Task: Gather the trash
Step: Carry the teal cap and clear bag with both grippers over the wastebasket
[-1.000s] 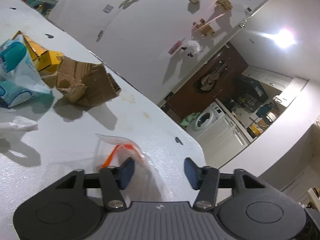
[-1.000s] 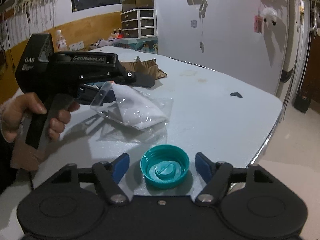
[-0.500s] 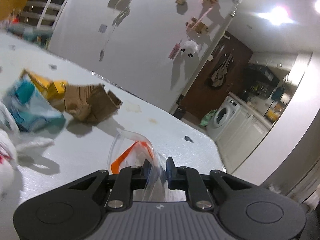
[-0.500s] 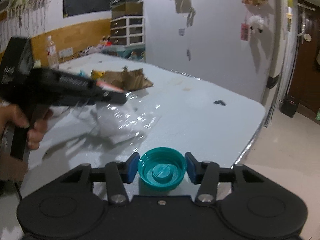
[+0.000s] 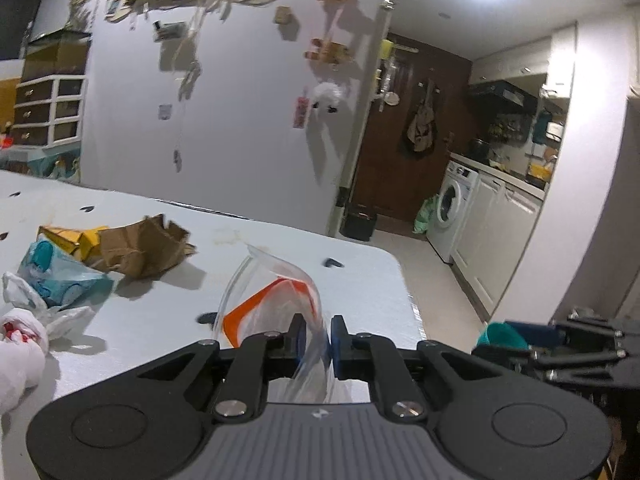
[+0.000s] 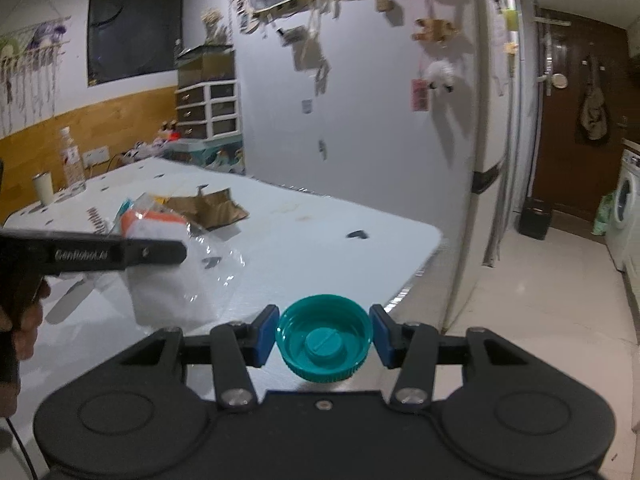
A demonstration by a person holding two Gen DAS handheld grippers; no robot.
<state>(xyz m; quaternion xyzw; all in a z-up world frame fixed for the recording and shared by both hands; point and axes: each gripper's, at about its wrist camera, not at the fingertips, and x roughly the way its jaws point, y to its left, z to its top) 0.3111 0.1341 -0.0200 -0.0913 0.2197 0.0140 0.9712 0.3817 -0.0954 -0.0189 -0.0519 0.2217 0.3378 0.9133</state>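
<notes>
Inventory, left to right, placed relative to the torn brown cardboard piece [image 5: 146, 246] on the pale surface [image 5: 280, 256].

- Crumpled white plastic bag w/ red print [image 5: 18, 330]: 1, nearest corner, well left of cardboard.
- Teal-and-white plastic wrapper [image 5: 60, 276]: 1, just left of cardboard.
- Yellow carton [image 5: 68, 240]: 1, touching cardboard's left side.
- Cardboard: 1, lying flat-ish, crumpled.
- Clear zip bag w/ orange seal strip [image 5: 276, 300]: 1, lifted off surface, right of and nearer than cardboard. Left hand-held gripper [image 5: 316, 338] is pressed together on its film; jaws have just been closing, bag between them. Something white inside, seen from right wrist view.
- Teal ribbed plastic bottle cap [image 6: 325, 338]: 1, open side up, off the surface edge, far right of cardboard. Right hand-held gripper [image 6: 324, 340] pinches it across its width, pads on both sides.
- Hand-held grippers: 2, both loaded.

Risks (judgement):
- Thin slick film may slide out of left pinch; cause: small bite near edge, contents' weight pulling down.
- Cap could pop or rotate out; cause: round ribbed rim held at two pts only.
- Four items remain on surface; no bin visible in either view.
</notes>
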